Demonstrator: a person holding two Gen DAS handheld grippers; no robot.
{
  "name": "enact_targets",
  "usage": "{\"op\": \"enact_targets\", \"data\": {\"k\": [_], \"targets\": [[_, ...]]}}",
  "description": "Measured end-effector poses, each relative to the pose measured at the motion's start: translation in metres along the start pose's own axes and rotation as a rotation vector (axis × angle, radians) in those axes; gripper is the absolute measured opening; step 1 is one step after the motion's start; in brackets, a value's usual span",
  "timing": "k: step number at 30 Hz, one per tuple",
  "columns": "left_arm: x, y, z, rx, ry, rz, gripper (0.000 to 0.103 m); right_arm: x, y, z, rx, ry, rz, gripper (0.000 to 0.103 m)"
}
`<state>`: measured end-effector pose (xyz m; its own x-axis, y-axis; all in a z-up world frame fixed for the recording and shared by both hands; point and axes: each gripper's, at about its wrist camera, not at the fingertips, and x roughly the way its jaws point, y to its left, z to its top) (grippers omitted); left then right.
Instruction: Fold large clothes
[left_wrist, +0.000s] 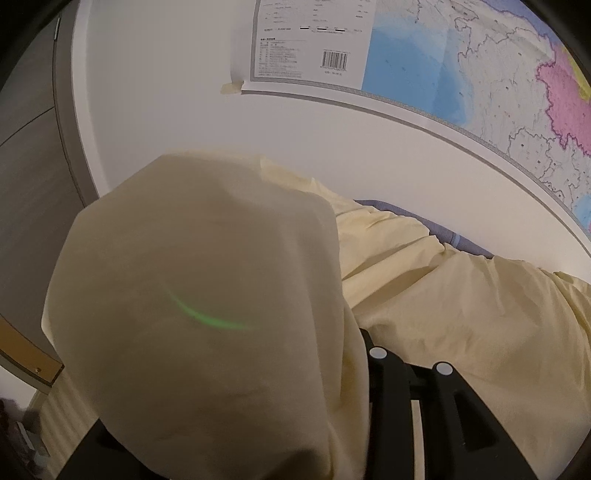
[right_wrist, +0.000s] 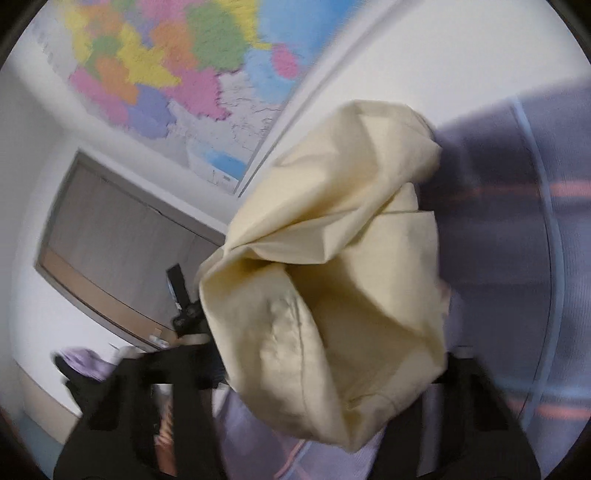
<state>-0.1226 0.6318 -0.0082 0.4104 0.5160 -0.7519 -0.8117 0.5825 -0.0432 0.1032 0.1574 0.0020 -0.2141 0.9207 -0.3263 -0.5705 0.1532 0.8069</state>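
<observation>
A large pale yellow garment (left_wrist: 424, 280) fills both views. In the left wrist view a fold of it drapes over my left gripper (left_wrist: 354, 369) and hides the left finger and the tips; only the right finger (left_wrist: 443, 391) shows. The rest trails off to the right over a purple surface (left_wrist: 461, 240). In the right wrist view a bunched wad of the garment (right_wrist: 332, 295) hangs between the fingers of my right gripper (right_wrist: 325, 376), lifted in the air. The black fingers (right_wrist: 177, 384) stand wide at either side, and the tips are hidden by cloth.
A coloured map (left_wrist: 480, 66) is taped to the white wall (left_wrist: 184, 92); it also shows in the right wrist view (right_wrist: 166, 62). A grey door (right_wrist: 122, 243) is at the left. A purple striped bedcover (right_wrist: 517, 240) lies at the right.
</observation>
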Motion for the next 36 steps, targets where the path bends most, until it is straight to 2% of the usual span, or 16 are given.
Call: {"op": "enact_targets", "data": {"k": [1,2,5,9,10,11,13,17,19,22,24,27,30,32,34,36], "targets": [[0.001,0.001,0.002,-0.009,0.003,-0.001,0.033,0.001,0.008,0.003,-0.041,-0.013,0.009,0.019],[0.002,0.003,0.006,-0.021,0.009,-0.007,0.033,0.003,0.019,0.006,-0.080,-0.036,0.016,0.017],[-0.002,0.007,0.015,-0.055,-0.012,-0.008,0.032,0.018,0.036,0.007,-0.133,-0.056,0.039,0.015],[0.009,0.009,0.014,-0.071,0.005,0.019,0.041,0.031,0.002,-0.012,-0.062,0.062,-0.033,0.018],[0.011,0.009,0.011,-0.061,0.013,0.024,0.043,0.029,-0.004,-0.014,-0.045,0.071,-0.031,0.023],[0.011,0.008,0.008,-0.047,0.015,0.030,0.048,0.026,-0.010,-0.017,-0.028,0.081,-0.036,0.037],[0.007,0.007,0.000,-0.019,0.008,0.064,0.059,0.020,-0.013,-0.022,-0.016,0.092,-0.080,0.053],[-0.024,0.013,-0.007,0.005,-0.050,0.067,0.069,0.001,0.003,-0.017,-0.119,0.081,-0.170,0.063],[-0.039,0.015,-0.006,0.009,-0.064,0.058,0.069,-0.010,0.014,-0.014,-0.180,0.051,-0.221,0.066],[-0.065,0.012,-0.010,0.024,-0.101,0.038,0.069,-0.034,0.021,-0.009,-0.235,-0.023,-0.299,0.066],[-0.078,0.008,-0.016,0.037,-0.125,0.021,0.072,-0.045,0.035,0.000,-0.283,-0.098,-0.324,0.061],[-0.085,-0.003,-0.021,0.059,-0.143,0.003,0.072,-0.040,0.051,0.013,-0.345,-0.112,-0.328,0.054],[-0.096,-0.014,-0.031,0.083,-0.168,0.004,0.072,0.004,0.066,0.028,-0.405,-0.069,-0.366,0.044],[-0.102,-0.017,-0.033,0.071,-0.197,0.014,0.072,0.025,0.061,0.028,-0.431,-0.036,-0.409,0.043],[-0.103,-0.013,-0.032,0.056,-0.205,0.014,0.072,0.042,0.049,0.029,-0.402,0.008,-0.429,0.042],[-0.110,-0.010,-0.034,0.057,-0.246,0.066,0.072,0.056,0.031,0.026,-0.361,0.060,-0.447,0.041]]}}
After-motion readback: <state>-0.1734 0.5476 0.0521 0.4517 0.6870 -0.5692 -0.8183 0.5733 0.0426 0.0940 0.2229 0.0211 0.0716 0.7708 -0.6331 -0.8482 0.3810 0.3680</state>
